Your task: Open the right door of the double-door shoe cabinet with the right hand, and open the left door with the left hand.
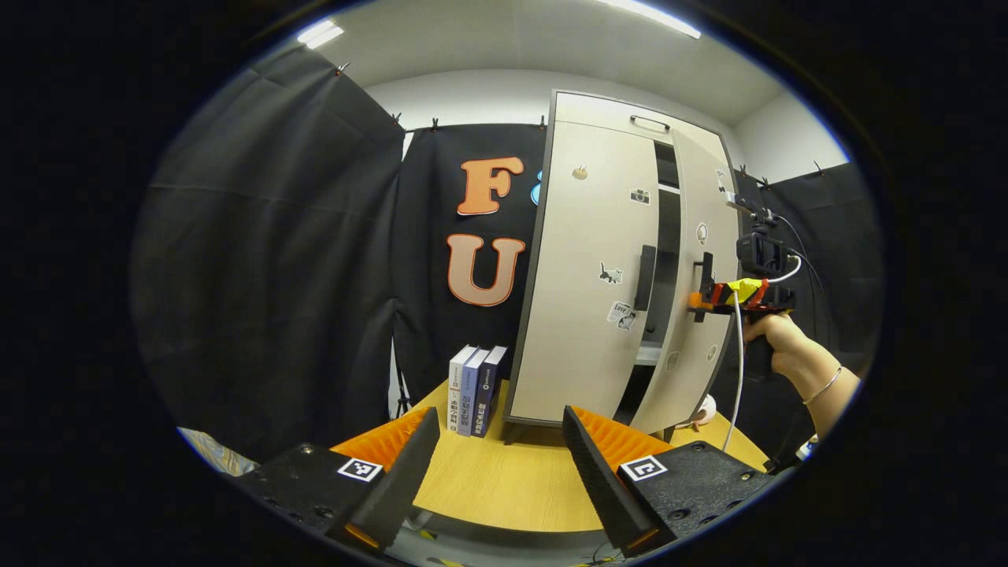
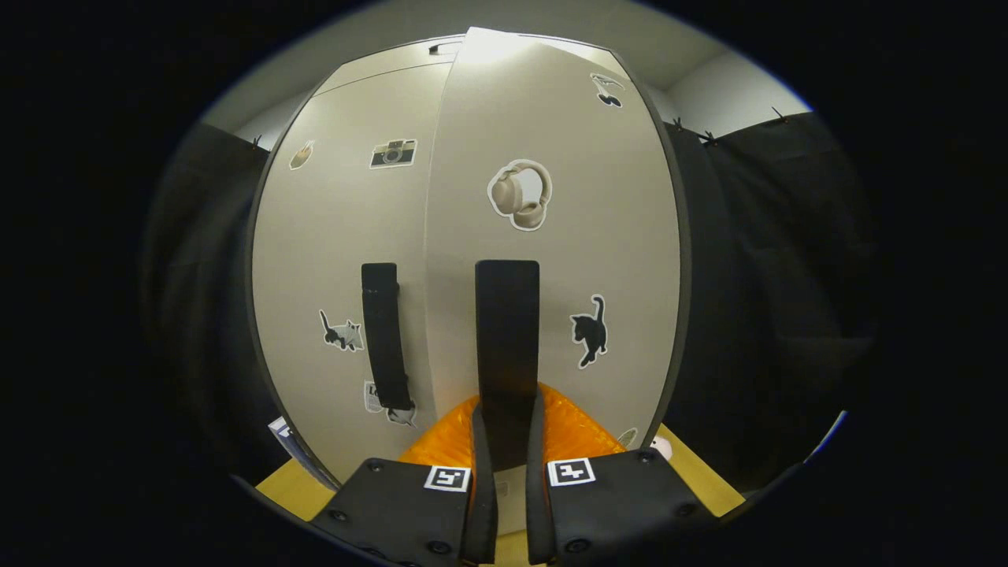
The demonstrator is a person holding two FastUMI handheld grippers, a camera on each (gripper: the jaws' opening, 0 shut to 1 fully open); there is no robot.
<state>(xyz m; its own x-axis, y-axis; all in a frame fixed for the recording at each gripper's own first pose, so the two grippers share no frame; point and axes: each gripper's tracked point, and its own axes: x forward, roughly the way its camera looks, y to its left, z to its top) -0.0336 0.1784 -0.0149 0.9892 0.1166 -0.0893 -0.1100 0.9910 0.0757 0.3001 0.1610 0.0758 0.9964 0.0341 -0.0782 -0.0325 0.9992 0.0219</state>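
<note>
- On the yellow wooden tabletop (image 1: 504,480) stands the tall beige double-door shoe cabinet (image 1: 598,260), dark-edged, with a small dark pull near its top.
- Right at the cabinet's front, the right gripper (image 2: 508,441) has both fingers closed on the black vertical bar handle of the right door (image 2: 508,339); the bar runs up from between them.
- From the left gripper view, the right gripper (image 1: 697,303) is seen side-on at that handle, held by a person's hand (image 1: 776,335) with a thin bracelet at the wrist and a white cable hanging below.
- The right door (image 1: 697,268) is swung partly out, leaving a dark gap between the two doors where pale shelves show inside.
- The left door (image 1: 591,268) lies flush and shut, its own black vertical bar handle (image 1: 646,277) untouched.
- The left gripper (image 1: 500,453) hangs well back from the cabinet over the near table edge, fingers spread wide with nothing between them.
- Stickers dot the doors: a camera, cats and a headphone sticker (image 2: 520,194) on the right door.
- Just beside the cabinet's left foot stand three upright books (image 1: 475,390), white and bluish spines facing out.
- Black cloth curtains (image 1: 268,260) wall the booth behind and to the sides.
</note>
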